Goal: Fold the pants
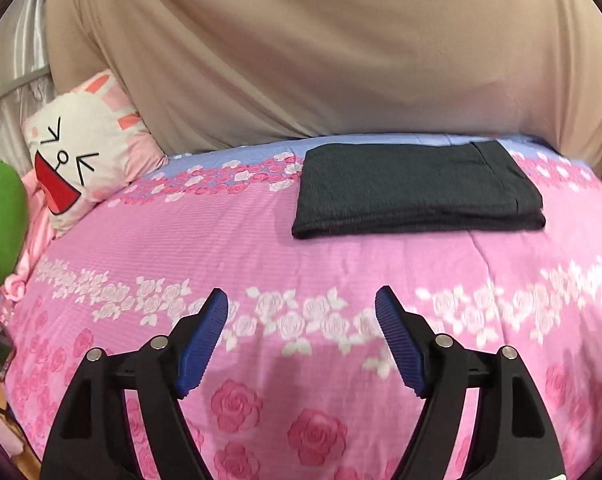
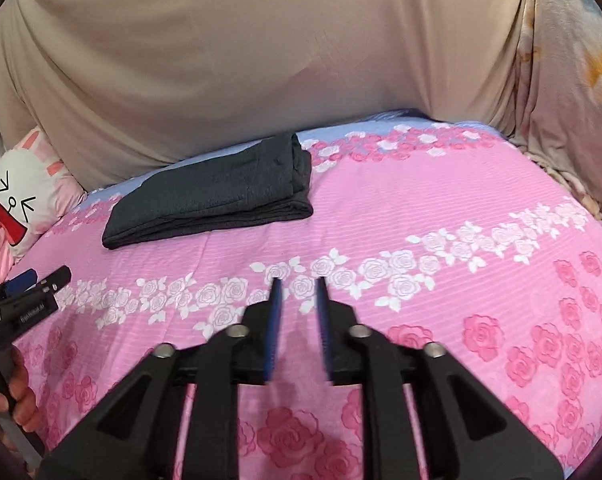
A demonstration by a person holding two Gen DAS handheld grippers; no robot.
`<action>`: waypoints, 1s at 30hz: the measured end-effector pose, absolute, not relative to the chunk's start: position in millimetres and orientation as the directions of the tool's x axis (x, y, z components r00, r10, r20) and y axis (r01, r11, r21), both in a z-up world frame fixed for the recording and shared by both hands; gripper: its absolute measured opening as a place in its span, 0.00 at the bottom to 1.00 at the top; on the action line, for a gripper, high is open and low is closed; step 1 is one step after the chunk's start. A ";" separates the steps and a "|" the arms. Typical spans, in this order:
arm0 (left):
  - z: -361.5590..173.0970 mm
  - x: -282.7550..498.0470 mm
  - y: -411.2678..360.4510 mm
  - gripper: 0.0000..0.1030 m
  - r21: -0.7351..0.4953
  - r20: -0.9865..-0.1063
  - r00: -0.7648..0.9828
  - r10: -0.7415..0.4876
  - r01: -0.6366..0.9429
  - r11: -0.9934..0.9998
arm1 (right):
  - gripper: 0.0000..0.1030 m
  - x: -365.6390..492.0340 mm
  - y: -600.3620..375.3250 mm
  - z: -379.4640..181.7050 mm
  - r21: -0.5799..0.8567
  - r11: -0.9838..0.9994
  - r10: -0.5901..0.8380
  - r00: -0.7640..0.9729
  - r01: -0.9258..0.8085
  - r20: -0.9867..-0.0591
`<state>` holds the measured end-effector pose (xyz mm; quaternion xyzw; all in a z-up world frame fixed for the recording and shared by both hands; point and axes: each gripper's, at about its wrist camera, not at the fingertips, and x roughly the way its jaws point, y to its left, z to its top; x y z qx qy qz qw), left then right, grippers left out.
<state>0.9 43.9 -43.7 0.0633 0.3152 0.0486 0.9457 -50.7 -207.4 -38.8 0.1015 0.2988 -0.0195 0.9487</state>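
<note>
The pants [image 1: 417, 190] [image 2: 217, 192] lie folded into a flat, dark grey rectangle of several layers on the bed [image 1: 261, 264] [image 2: 421, 208], toward its far side where the pink rose-patterned cover meets a pale blue strip. Nothing touches them.

The left hand-held gripper [image 1: 301, 304] is held low over the near part of the bed, well apart from the pants, pointing toward them. Its two blue-padded fingers [image 1: 203, 344] are spread wide and hold nothing. In the right wrist view this same gripper [image 2: 41, 278] shows at the left edge, with the person's hand [image 2: 17, 392] wrapped round its handle.

The right hand-held gripper [image 2: 298, 286] also sits over the near part of the bed, with the pants up and to its left, well clear of it. Its blue fingers [image 2: 275, 320] stand nearly parallel with only a narrow gap between them, and nothing is caught in that gap.

Behind the pants a large beige cloth [image 1: 321, 48] [image 2: 241, 60] hangs as a backdrop along the far edge of the bed. To the left a white and pink rabbit-face pillow [image 1: 89, 148] [image 2: 21, 196] leans at the corner, with a green cushion [image 1: 1, 216] just beside it at the frame edge. On the right a pale flowered blanket [image 2: 569, 92] is piled against the bed's far right corner.
</note>
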 end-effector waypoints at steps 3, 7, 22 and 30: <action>-50.6 -6.5 42.3 0.77 0.148 -0.569 0.811 0.133 -0.058 0.987 | 0.36 -56.2 -201.5 -45.9 0.204 0.975 0.053 0.806 0.085 -0.589; -53.8 -1.9 47.3 0.77 0.110 -0.593 0.798 0.109 -0.054 0.992 | 0.38 -60.4 -195.5 -45.0 0.175 0.979 0.020 0.810 0.102 -0.586; -55.4 -1.5 50.7 0.78 0.061 -0.602 0.796 0.062 -0.032 0.998 | 0.44 -47.7 -182.0 -51.8 0.107 0.989 -0.012 0.769 0.104 -0.639; -56.0 -1.0 53.5 0.78 0.040 -0.605 0.795 0.051 -0.034 0.999 | 0.45 -48.3 -167.6 -49.5 0.034 0.997 -0.035 0.773 0.073 -0.634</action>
